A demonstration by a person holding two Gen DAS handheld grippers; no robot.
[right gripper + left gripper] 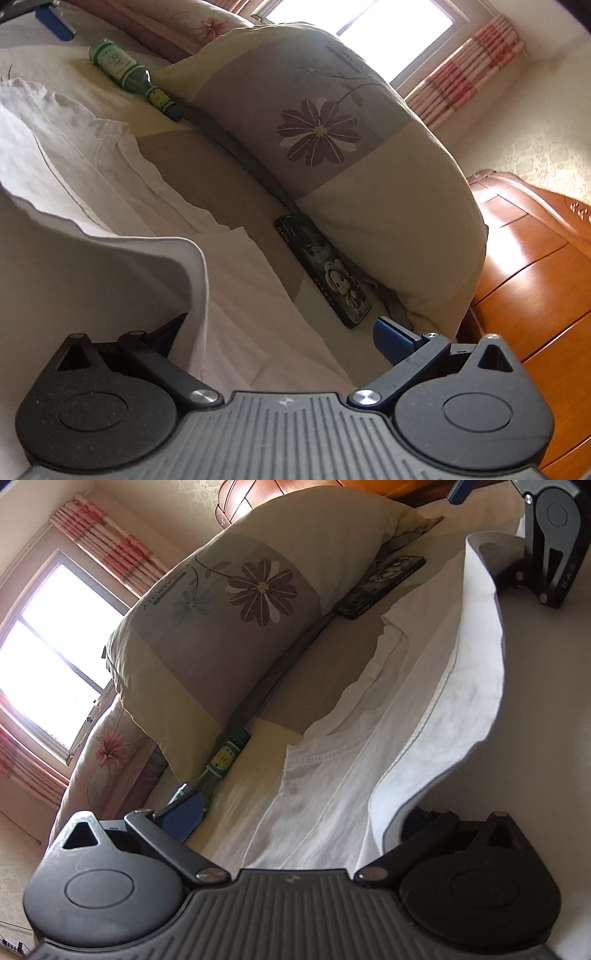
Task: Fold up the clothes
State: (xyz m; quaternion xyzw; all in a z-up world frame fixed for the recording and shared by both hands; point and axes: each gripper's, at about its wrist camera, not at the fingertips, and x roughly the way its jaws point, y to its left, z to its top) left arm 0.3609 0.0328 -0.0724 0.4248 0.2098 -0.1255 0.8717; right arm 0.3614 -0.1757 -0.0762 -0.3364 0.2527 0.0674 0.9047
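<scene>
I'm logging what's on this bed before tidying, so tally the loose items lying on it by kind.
White cotton T-shirt: 1
Green glass bottle with label: 1
Dark rectangular tin box with cartoon print: 1
Large floral pillow: 1
Total: 4

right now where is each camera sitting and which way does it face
Left wrist: on the left tongs, low over the bed, facing along the white shirt toward the pillow and window; own open fingers show, plus the right tongs far off.
Right wrist: on the right tongs, facing the opposite way along the shirt; own fingers show.
Shared: shirt, pillow, green bottle, dark tin.
</scene>
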